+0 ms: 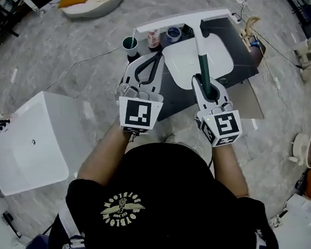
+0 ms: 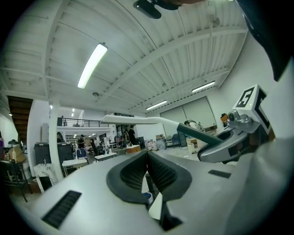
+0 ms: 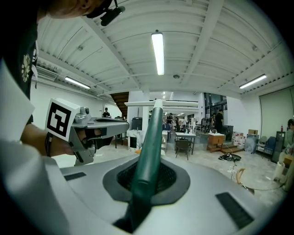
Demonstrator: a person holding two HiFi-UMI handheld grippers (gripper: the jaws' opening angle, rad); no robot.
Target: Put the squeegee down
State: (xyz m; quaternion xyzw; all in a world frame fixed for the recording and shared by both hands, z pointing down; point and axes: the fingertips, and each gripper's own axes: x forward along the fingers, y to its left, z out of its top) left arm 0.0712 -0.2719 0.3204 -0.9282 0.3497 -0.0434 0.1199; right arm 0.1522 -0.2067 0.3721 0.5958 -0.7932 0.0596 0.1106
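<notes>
The squeegee has a dark green handle (image 1: 202, 61) and a long white blade (image 1: 183, 21). It stands out in front of me over the dark table (image 1: 245, 62). My right gripper (image 1: 206, 82) is shut on the green handle (image 3: 149, 147), and the blade (image 3: 161, 103) crosses the far end. My left gripper (image 1: 155, 56) hangs to the left of the handle, jaws shut with nothing between them (image 2: 147, 156). In the left gripper view the squeegee (image 2: 138, 120) and the right gripper (image 2: 229, 142) are at the right.
On the table lies a white board (image 1: 218, 59). A green cup (image 1: 130, 43), a small pink bottle (image 1: 152, 38) and a roll of tape (image 1: 173, 34) stand along its far edge. A white box (image 1: 30, 140) sits on the floor at the left.
</notes>
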